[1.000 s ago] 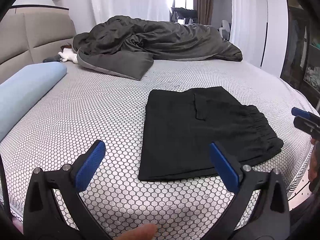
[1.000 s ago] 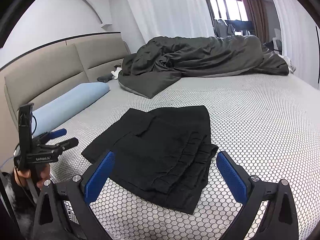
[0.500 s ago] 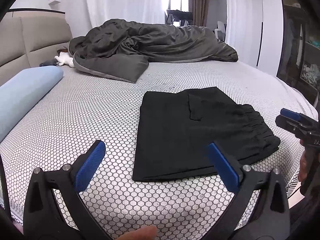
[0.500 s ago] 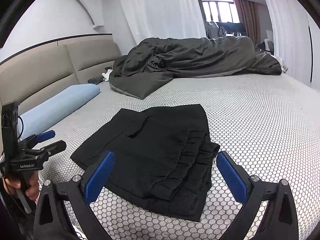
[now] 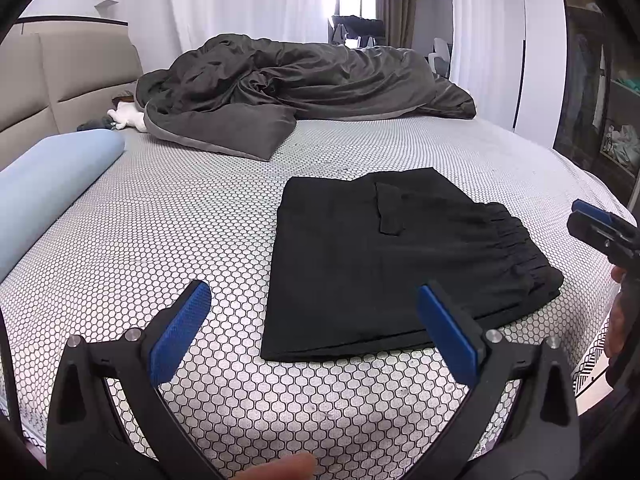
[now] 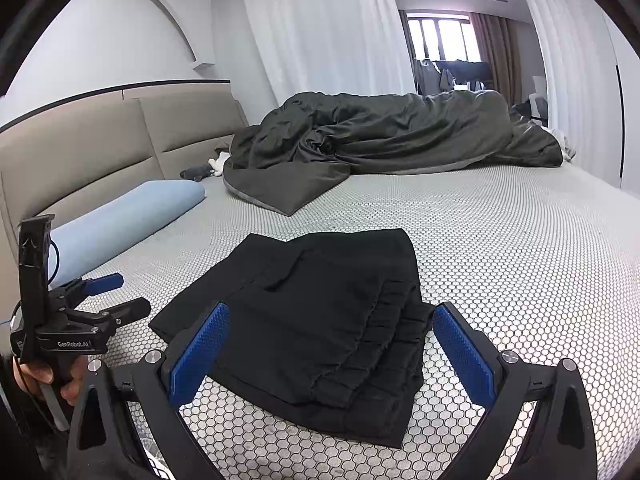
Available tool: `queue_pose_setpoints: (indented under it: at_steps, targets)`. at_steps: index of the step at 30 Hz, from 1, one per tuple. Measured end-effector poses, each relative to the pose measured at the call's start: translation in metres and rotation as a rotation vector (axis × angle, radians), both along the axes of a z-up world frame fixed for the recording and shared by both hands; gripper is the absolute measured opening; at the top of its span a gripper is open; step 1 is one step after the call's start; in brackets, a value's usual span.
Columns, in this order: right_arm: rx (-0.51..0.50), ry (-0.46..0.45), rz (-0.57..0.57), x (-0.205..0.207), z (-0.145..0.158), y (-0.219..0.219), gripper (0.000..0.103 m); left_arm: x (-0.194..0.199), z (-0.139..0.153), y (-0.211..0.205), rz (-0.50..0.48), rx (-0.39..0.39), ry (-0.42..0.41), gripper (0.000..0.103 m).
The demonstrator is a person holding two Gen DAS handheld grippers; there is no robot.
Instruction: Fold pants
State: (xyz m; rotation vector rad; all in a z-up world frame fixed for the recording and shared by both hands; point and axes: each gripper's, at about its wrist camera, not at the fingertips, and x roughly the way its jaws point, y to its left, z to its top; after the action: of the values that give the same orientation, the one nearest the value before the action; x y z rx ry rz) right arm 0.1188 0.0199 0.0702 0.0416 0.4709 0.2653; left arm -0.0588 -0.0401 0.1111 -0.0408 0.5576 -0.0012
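Note:
Black pants (image 5: 392,248) lie folded into a compact rectangle on the bed, elastic waistband at the right end; they also show in the right wrist view (image 6: 320,320). My left gripper (image 5: 316,332) is open and empty, held above the bed's near edge in front of the pants. My right gripper (image 6: 328,348) is open and empty, just short of the waistband end. The right gripper shows at the right edge of the left wrist view (image 5: 600,228); the left gripper shows at the left of the right wrist view (image 6: 96,300).
The bed has a honeycomb-patterned sheet (image 5: 180,216). A dark grey duvet (image 5: 300,88) is bunched at the far side. A light blue bolster pillow (image 5: 48,176) lies along the beige headboard (image 6: 100,144). A dark cabinet (image 5: 600,92) stands at the right.
Both grippers have drawn back slightly from the pants and stayed open. The pants have not moved.

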Motion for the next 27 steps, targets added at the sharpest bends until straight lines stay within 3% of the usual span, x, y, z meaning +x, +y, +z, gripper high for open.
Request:
queue_pose_setpoints:
  at_steps: [27]
  targets:
    - [-0.022, 0.0, 0.015, -0.017, 0.003, -0.009, 0.103, 0.003, -0.001, 0.015, -0.01, 0.001, -0.005, 0.102]
